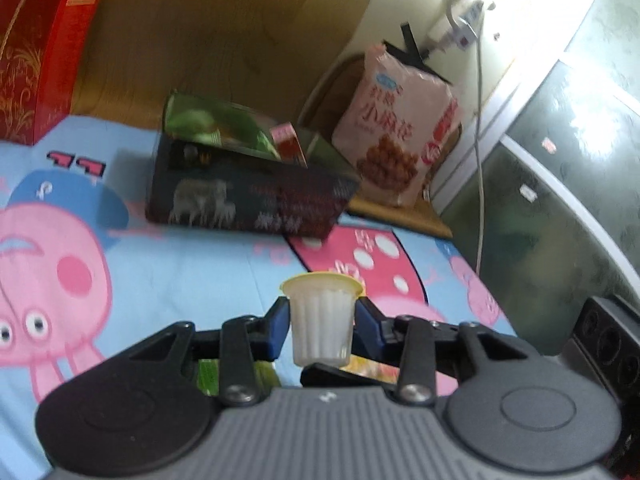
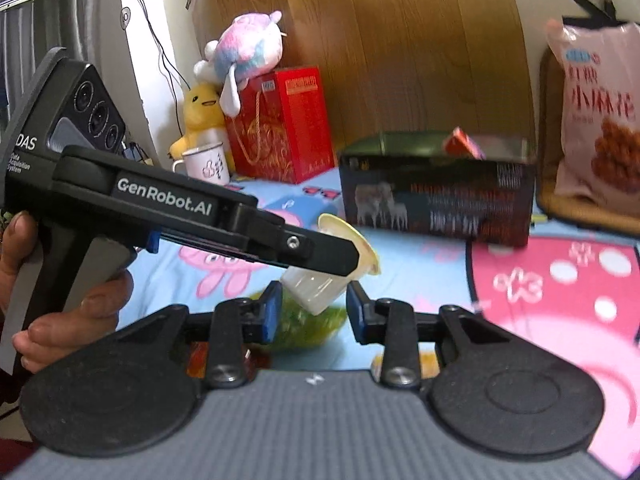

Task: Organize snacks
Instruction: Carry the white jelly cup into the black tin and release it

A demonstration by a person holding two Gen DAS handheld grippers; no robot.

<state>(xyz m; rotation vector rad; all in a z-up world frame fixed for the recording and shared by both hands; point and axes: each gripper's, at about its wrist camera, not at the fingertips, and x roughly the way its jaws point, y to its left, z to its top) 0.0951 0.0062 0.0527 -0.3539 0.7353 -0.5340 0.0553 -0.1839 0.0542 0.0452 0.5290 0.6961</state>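
Left tool (image 1: 322,322): both blue pads pressed against the sides of a jelly cup (image 1: 322,318), holding it upright above the bed sheet (image 1: 192,264). Cup is ribbed, whitish, with a yellow lid on top. In the right wrist view the same cup (image 2: 320,286) appears tilted, lid facing the far side, pinched at the end of the left tool (image 2: 340,258), with the person's hand (image 2: 60,312) on its grip.

Right tool (image 2: 310,312): fingers parted, nothing between them; the cup hangs just ahead of the gap. Green wrapper (image 2: 310,326) lies on the sheet below.

Beyond, on the sheet: dark open box (image 1: 248,196) with sheep print, snack packets inside. Behind it, to the right, a pink snack bag (image 1: 400,136) stands upright. Red gift box (image 1: 40,52) at far left against the wooden board (image 1: 224,32). Right view also shows plush toys (image 2: 236,64) and an enamel mug (image 2: 206,162) beside the red box.
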